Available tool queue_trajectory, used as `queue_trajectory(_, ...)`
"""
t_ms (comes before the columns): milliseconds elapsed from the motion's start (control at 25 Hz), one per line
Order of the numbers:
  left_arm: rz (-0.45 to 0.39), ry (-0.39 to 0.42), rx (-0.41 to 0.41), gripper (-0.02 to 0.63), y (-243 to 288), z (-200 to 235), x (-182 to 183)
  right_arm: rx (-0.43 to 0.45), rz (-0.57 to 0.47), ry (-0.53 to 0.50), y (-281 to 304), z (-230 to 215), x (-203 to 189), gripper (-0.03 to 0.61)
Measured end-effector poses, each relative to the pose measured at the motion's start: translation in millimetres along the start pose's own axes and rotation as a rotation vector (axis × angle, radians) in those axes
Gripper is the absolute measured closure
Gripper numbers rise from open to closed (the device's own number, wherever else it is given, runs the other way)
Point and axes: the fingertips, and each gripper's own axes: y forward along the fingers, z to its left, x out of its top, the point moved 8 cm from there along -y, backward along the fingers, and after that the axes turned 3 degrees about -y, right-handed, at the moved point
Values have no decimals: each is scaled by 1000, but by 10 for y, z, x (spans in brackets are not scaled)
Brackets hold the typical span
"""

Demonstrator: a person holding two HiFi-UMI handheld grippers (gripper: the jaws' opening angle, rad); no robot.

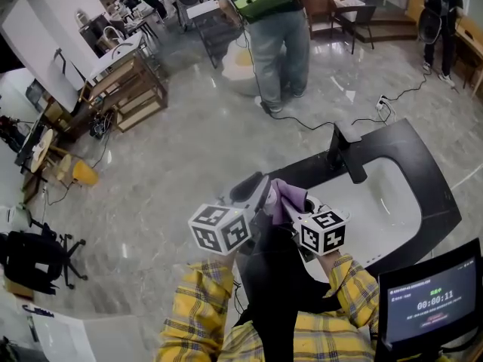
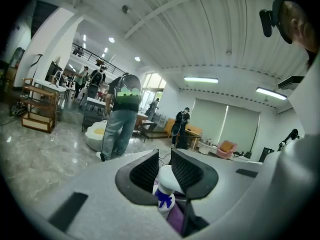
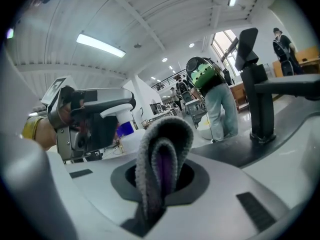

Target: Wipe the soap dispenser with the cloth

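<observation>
- I am holding the left gripper (image 2: 163, 169) roughly level. Its jaws are pinching the soap dispenser (image 2: 165, 188) by its white upper part, which I judge is leaving the body free for wiping.
- The dispenser is hanging in the air in front of me, just off the near edge of the black counter (image 1: 423, 153) (not standing on it). It is showing a blue mark on its front, too small for me to read.
- The purple cloth (image 1: 287, 197) is sitting right beside the dispenser, between the two grippers. I cannot tell whether it is touching yet.
- The right gripper (image 3: 161, 178) is clamping its jaws on a folded loop of that cloth, so a soft rounded pad is sticking out ahead of the jaws, which I judge is suiting a rub.
- Further right, the black faucet (image 1: 346, 154) is standing over the white sink (image 1: 392, 194), well apart from the work.
- At far right, a screen (image 1: 430, 302) is displaying a timer reading 00:00:11. Its other lines are too blurred to read.
</observation>
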Motion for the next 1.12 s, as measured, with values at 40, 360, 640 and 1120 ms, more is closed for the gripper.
queue_trajectory(40, 0, 0, 1, 538, -1, -3, -3, -1, 10, -2, 8, -12, -17, 537)
queue_trajectory(360, -5, 5, 5, 538, -16, 20, -11, -7, 79, -14, 79, -48, -119, 537)
queue_trajectory(640, -5, 5, 4, 538, -33, 9, -24, 1, 107, 8, 84, -63, -168, 537)
queue_trajectory(1120, -9, 19, 8, 538, -55, 5, -19, -24, 169, -20, 134, -76, -264, 537)
